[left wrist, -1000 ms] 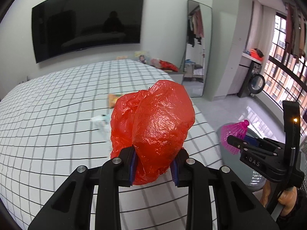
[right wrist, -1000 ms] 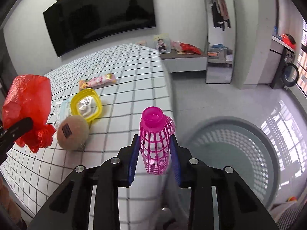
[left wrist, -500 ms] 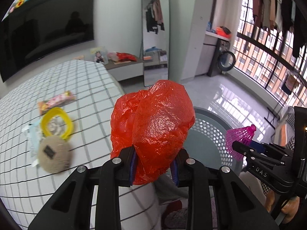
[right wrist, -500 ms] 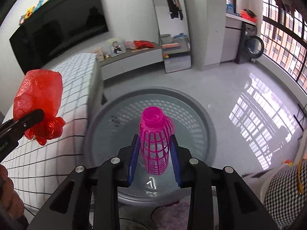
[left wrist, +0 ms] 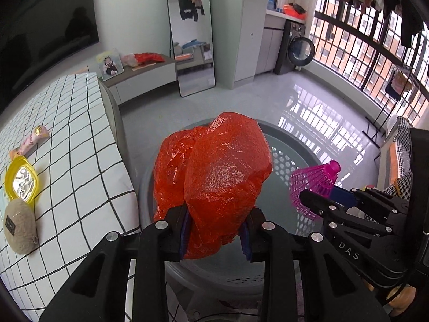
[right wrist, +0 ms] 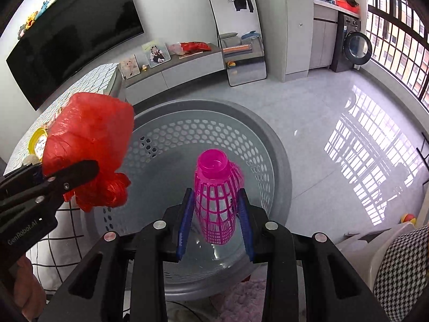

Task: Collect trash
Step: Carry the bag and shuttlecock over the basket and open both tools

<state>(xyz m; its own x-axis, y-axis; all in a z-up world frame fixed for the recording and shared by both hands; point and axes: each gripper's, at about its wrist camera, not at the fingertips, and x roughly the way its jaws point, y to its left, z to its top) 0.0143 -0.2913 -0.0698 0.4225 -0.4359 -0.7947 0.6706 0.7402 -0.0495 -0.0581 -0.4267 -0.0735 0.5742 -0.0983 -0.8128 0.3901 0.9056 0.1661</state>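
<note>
My left gripper [left wrist: 215,232] is shut on a crumpled red plastic bag [left wrist: 214,171] and holds it over the near-left rim of a round grey perforated basket [left wrist: 284,161]. My right gripper [right wrist: 215,225] is shut on a pink plastic shuttlecock [right wrist: 217,196] and holds it above the middle of the basket [right wrist: 270,161]. The red bag also shows in the right wrist view [right wrist: 88,145], and the shuttlecock in the left wrist view [left wrist: 316,185].
The bed with a white grid sheet [left wrist: 72,145] lies left of the basket. On it lie a yellow lidded cup [left wrist: 21,183], a beige pouch [left wrist: 18,225] and a snack wrapper [left wrist: 30,141]. A houndstooth chair [right wrist: 399,263] stands at the right.
Both grippers have swung right, away from the bed, and now hang over the basket. Each still holds its object.
</note>
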